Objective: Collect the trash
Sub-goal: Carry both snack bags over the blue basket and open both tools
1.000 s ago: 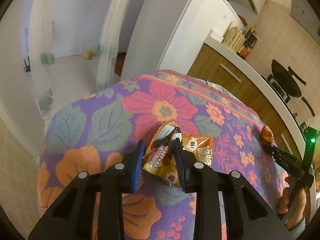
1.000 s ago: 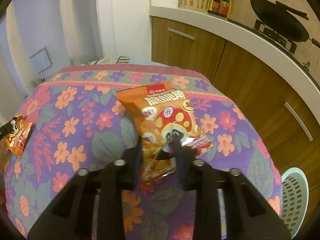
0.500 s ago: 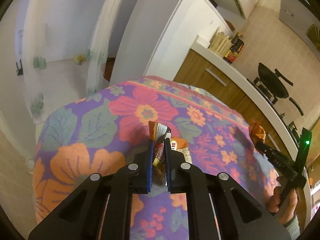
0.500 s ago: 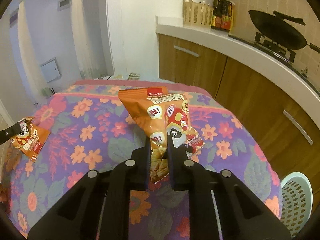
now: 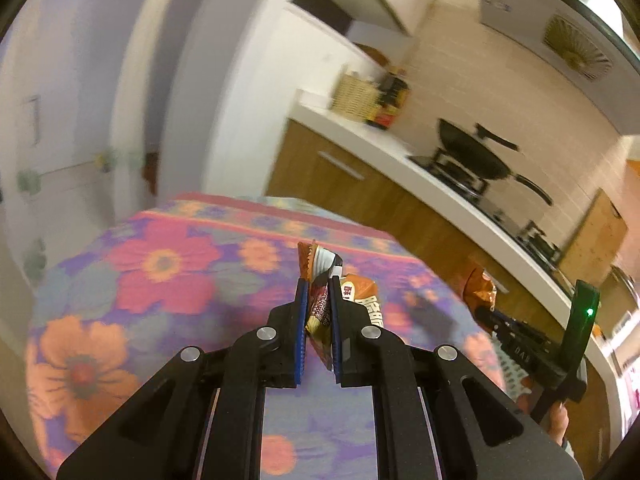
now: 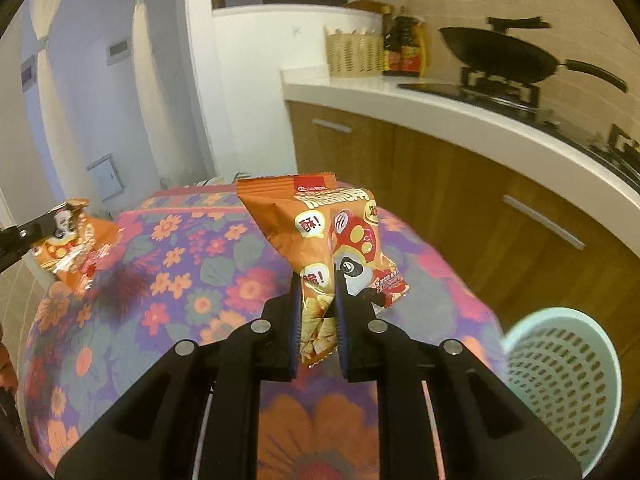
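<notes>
My left gripper (image 5: pixel 318 284) is shut on a small orange snack wrapper (image 5: pixel 320 312), held crumpled above the flowered tablecloth (image 5: pixel 160 272). My right gripper (image 6: pixel 316 280) is shut on a larger orange snack bag (image 6: pixel 320 232) with a panda print, lifted clear of the flowered tablecloth (image 6: pixel 180 280). In the right wrist view the left gripper's fingers (image 6: pixel 24 236) and the small orange snack wrapper (image 6: pixel 76 248) show at the far left. In the left wrist view the right gripper's body (image 5: pixel 532 344) and the larger orange snack bag (image 5: pixel 480 288) appear at the right.
A pale green perforated basket (image 6: pixel 560 384) stands on the floor right of the table. Behind runs a white counter (image 6: pixel 460 108) over wooden cabinets, carrying a black wok (image 6: pixel 500 56), bottles and a wicker basket (image 6: pixel 352 56). A doorway and curtains lie at the left.
Both grippers closed on their snack packets, then lifted them off the tablecloth. Both views have swung up and toward the counter, and the basket shows larger in the right wrist view.
</notes>
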Demonstrator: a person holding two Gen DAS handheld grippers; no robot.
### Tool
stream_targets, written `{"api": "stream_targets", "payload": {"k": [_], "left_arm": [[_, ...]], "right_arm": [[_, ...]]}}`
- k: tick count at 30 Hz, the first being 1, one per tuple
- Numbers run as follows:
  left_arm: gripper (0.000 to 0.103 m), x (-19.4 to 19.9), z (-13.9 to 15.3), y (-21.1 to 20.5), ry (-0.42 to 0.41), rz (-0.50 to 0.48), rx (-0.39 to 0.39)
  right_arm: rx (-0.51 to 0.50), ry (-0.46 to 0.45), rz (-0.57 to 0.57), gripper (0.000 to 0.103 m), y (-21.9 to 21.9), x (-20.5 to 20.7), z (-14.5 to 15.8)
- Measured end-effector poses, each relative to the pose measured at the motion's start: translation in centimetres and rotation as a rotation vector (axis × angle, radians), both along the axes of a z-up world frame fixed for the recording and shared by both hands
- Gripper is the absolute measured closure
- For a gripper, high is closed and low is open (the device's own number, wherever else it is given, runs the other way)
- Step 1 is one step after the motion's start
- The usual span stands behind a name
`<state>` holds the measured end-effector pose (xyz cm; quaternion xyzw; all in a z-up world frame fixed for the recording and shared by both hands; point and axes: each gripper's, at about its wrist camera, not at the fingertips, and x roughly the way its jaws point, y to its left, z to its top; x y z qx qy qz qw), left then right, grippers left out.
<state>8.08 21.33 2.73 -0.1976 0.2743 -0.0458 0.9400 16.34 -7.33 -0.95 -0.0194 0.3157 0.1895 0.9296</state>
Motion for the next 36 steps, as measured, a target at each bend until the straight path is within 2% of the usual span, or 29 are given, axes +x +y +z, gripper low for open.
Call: {"api": "stream_targets", "payload": {"k": [11, 19, 24, 28, 32, 36], "left_arm": [[0.095, 3.9, 1.3, -13.0, -0.026, -0.229, 0.034], [0.095, 6.5, 0.8, -21.7, -0.034, -0.387, 0.036], [0.095, 7.9, -0.3, -26.5, -0.006, -0.466, 0.038], [0.095, 8.7, -1.5, -30.9, 0.027, -0.53, 0.068], [0.095, 9.4, -2.8, -33.9, 0.063, -0.572, 0.097], [0.093, 9.9, -3.7, -35.7, 0.083, -0.6, 0.104]], "right_arm": [[0.004, -0.024, -0.168, 0.091, -11.7, -4.3, 0.8], [-0.023, -0.005, -0.324, 0.091, -18.9, -6.2, 0.0], [-0.052, 0.031, -0.385, 0.091, -20.8, -6.3, -0.9], [-0.043, 0.081, -0.43, 0.091, -22.5, -6.1, -2.2], [-0.022, 0.136, -0.468, 0.091, -24.1, -5.5, -3.3], [-0.045, 0.168, -0.488, 0.091, -24.9, -5.5, -4.3]]}}
